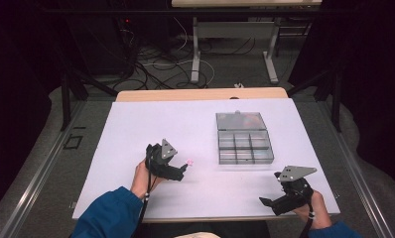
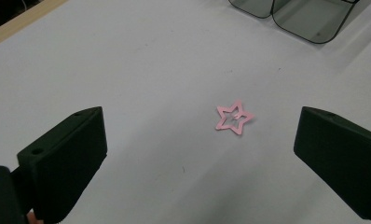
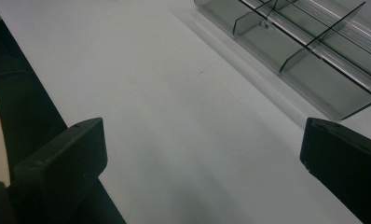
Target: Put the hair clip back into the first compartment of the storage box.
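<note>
Holding your right gripper [image 1: 270, 202] near the front right corner of the white surface [image 1: 136, 129], you keep its jaws wide apart with nothing between them. Your left gripper [image 1: 184, 169] is a bit farther in, left of the middle, also wide open. The pink star [image 2: 234, 117] lies flat just ahead of its jaws. Farther back on the right stands the clear compartment box [image 1: 244, 138], its lid open.

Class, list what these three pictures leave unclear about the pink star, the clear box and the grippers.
- Pink star: a speck in the high view; material unclear.
- Clear box: cut by frame edges in both gripper views; lid contents blurred in the high view.
- Right gripper: jaw tips cut off.
- Left gripper: likewise.
</note>
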The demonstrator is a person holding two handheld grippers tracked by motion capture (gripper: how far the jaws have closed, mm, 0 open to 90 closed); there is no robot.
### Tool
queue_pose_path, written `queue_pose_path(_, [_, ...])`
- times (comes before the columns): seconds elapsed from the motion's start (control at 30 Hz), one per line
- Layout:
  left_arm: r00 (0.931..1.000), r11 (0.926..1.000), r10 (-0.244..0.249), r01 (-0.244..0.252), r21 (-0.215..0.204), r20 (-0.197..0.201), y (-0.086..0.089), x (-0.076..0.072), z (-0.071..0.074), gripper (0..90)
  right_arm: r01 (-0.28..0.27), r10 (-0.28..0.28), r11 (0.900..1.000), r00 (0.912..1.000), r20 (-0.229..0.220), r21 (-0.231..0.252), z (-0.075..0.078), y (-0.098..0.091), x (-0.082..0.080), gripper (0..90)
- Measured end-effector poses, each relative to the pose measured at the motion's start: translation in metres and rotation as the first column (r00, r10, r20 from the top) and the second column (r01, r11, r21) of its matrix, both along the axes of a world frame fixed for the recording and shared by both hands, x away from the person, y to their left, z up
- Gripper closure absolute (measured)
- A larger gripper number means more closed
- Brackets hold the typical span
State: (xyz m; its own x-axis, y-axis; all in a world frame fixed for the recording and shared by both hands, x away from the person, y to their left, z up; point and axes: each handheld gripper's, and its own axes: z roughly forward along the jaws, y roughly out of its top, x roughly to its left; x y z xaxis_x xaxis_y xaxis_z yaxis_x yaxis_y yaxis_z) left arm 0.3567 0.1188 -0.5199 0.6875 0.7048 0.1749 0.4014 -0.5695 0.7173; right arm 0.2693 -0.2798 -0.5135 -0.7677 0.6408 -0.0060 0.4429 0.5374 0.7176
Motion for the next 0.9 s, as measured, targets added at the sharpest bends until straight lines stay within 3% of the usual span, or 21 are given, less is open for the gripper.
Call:
queue_pose_path(0.13, [0.9997, 0.9998, 0.001, -0.001, -0.019, -0.024, -0.004, 0.003, -0.002, 8.5, 0.002, -0.002, 1.0000, 1.0000, 0.010, -0.004, 0.000, 0.001, 0.000, 0.1])
queue_pose_path(0.37, [0.9995, 0.9996, -0.009, 0.008, -0.025, -0.031, -0.012, 0.008, -0.006, 21.9, 0.005, -0.005, 1.0000, 1.0000, 0.002, 0.000, 0.000, 0.001, 0.000, 0.2])
queue_pose_path(0.47, [0.9984, 0.9994, -0.025, 0.024, -0.024, -0.050, -0.014, 0.010, -0.008, 30.5, -0.003, 0.003, 0.9999, 1.0000, 0.001, -0.011, 0.000, 0.000, 0.000, 0.2])
queue_pose_path(0.5, [0.9985, 0.9991, -0.024, 0.022, -0.035, -0.049, -0.016, 0.011, -0.010, 37.1, 0.004, -0.004, 1.0000, 1.0000, 0.003, -0.001, 0.000, 0.001, 0.000, 0.2])
queue_pose_path(0.53, [0.9979, 0.9991, -0.035, 0.034, -0.026, -0.054, -0.016, 0.012, -0.009, 37.1, 0.004, -0.004, 1.0000, 1.0000, 0.003, -0.001, 0.000, 0.001, 0.000, 0.2])
queue_pose_path(0.57, [0.9973, 0.9987, -0.034, 0.031, -0.039, -0.065, -0.017, 0.012, -0.011, 44.0, 0.004, -0.004, 1.0000, 1.0000, 0.002, 0.000, -0.001, 0.001, 0.000, 0.2])
queue_pose_path(0.6, [0.9970, 0.9990, -0.040, 0.039, -0.024, -0.066, -0.017, 0.013, -0.010, 44.0, 0.004, -0.004, 1.0000, 1.0000, 0.002, 0.000, -0.001, 0.001, 0.000, 0.2])
queue_pose_path(0.67, [0.9960, 0.9985, -0.048, 0.046, -0.030, -0.075, -0.019, 0.015, -0.012, 52.0, 0.001, 0.000, 1.0000, 1.0000, 0.008, -0.004, 0.000, 0.001, 0.000, 0.2])
queue_pose_path(0.77, [0.9940, 0.9982, -0.056, 0.054, -0.025, -0.094, -0.023, 0.017, -0.016, 56.5, 0.003, -0.003, 1.0000, 1.0000, 0.007, -0.006, 0.000, 0.001, 0.000, 0.2])
queue_pose_path(0.9, [0.9932, 0.9989, -0.044, 0.042, -0.021, -0.108, -0.026, 0.020, -0.019, 64.8, 0.000, 0.000, 1.0000, 1.0000, 0.008, -0.004, 0.000, 0.001, 0.000, 0.2])
